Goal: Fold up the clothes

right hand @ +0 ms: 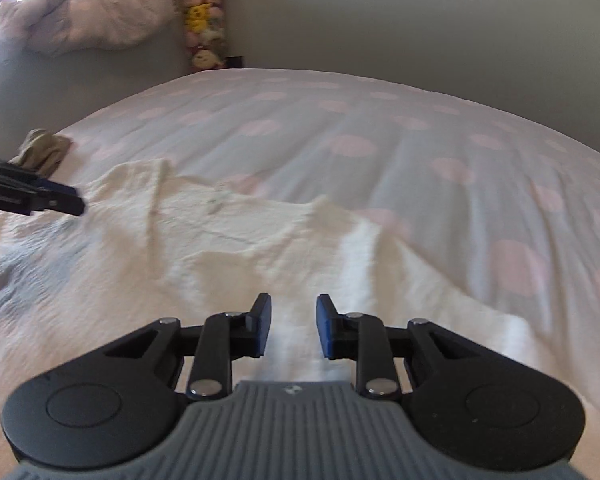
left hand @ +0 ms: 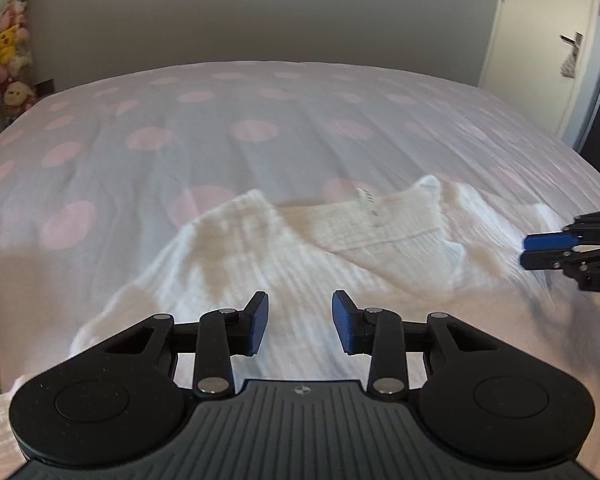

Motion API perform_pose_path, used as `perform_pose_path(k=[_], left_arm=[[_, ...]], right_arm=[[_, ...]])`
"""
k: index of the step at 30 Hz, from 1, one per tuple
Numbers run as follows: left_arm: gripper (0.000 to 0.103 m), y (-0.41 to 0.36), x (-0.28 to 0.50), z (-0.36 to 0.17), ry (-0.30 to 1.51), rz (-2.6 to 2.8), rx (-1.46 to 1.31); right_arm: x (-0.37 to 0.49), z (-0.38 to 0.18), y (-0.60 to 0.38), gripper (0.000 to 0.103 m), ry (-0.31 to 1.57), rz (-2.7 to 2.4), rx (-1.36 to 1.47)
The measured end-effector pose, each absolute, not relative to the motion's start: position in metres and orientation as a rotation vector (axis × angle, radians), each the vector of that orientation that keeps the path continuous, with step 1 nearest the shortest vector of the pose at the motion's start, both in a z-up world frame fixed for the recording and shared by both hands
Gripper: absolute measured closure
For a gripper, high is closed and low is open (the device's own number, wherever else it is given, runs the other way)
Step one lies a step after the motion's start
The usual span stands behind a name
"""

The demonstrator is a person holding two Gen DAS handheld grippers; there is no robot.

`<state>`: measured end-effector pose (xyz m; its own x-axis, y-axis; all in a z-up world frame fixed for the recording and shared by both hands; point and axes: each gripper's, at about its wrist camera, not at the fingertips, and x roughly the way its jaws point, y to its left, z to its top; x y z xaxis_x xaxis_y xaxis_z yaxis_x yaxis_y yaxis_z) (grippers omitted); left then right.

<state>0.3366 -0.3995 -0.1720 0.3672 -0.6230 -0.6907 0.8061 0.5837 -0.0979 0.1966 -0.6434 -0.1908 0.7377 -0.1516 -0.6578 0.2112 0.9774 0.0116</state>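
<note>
I see left gripper (left hand: pixel 300 328) and right gripper (right hand: pixel 293 326) spread, empty, above blurred white garment (left hand: pixel 292 248) on bed (left hand: pixel 260 120); garment's near edge cut off.

The right claw (right hand: pixel 291 326) hangs over a rumpled white garment (right hand: pixel 204 256) spread on a bed (right hand: pixel 420 128) with a pink-dotted cover; its jaws stand apart with nothing between them. The left claw (right hand: pixel 70 200) reaches in from the left edge above the garment. A small beige cloth (right hand: pixel 42 152) lies beyond it. Plush toys (right hand: pixel 202 16) hang in the corner.
</note>
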Motion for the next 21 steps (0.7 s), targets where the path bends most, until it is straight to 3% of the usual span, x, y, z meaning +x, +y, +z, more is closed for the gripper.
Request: perform_pose_path(k=[4, 9, 21], left_arm=[[0.073, -0.417, 0.333, -0.19, 0.795, -0.909, 0.335], [0.073, -0.419, 0.358, -0.2, 0.811, -0.868, 0.292], [0.085, -0.443, 0.428, -0.205, 0.776, -0.789, 0.201]], right_arm=[[0.213, -0.208, -0.605, 0.089, 0.764, -0.126, 0.045], [0.239, -0.216, -0.635, 0.1, 0.741, -0.216, 0.11], [0.307, -0.221, -0.727, 0.103, 0.74, -0.389, 0.159]])
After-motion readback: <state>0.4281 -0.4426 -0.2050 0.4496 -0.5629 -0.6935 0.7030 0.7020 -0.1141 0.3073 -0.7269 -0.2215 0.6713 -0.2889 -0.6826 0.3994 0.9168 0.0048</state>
